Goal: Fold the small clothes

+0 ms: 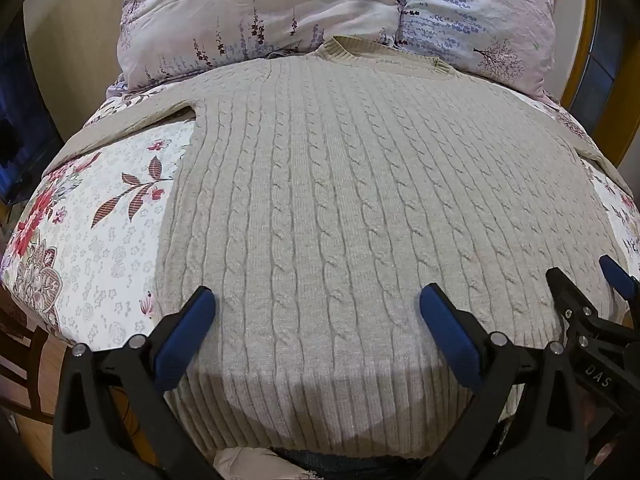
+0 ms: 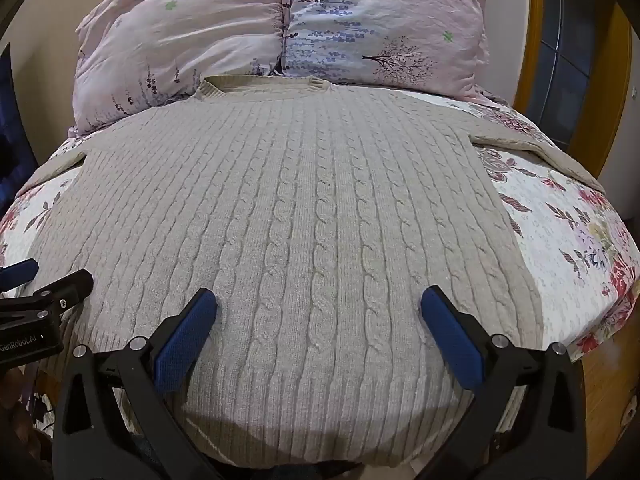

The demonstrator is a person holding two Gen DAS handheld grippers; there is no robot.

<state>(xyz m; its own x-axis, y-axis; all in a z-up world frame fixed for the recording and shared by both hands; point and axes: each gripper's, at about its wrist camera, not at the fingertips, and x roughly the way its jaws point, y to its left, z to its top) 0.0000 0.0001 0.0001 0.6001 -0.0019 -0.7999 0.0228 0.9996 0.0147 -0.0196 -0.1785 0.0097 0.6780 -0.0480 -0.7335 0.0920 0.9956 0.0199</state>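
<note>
- We judge the folding not yet begun: the beige cable-knit sweater lies spread flat on the floral bedspread, collar at 12 o'clock against the pillows, ribbed hem at 6 o'clock at the near edge of the bed.
- No fold shows in the body; both sleeves lie out sideways, the left sleeve toward 10 o'clock and the right sleeve toward 2 o'clock.
- Our left gripper hovers over the hem area with its fingers spread wide, holding nothing.
- Our right gripper is likewise spread wide and holding nothing, just beside the left one.
- Left to do, as we read it: bring both sleeves in, then fold the body over.
- Count: one sweater, two sleeves, two grippers, and what looks like two lavender-print pillows, side by side at 12 o'clock.
</note>
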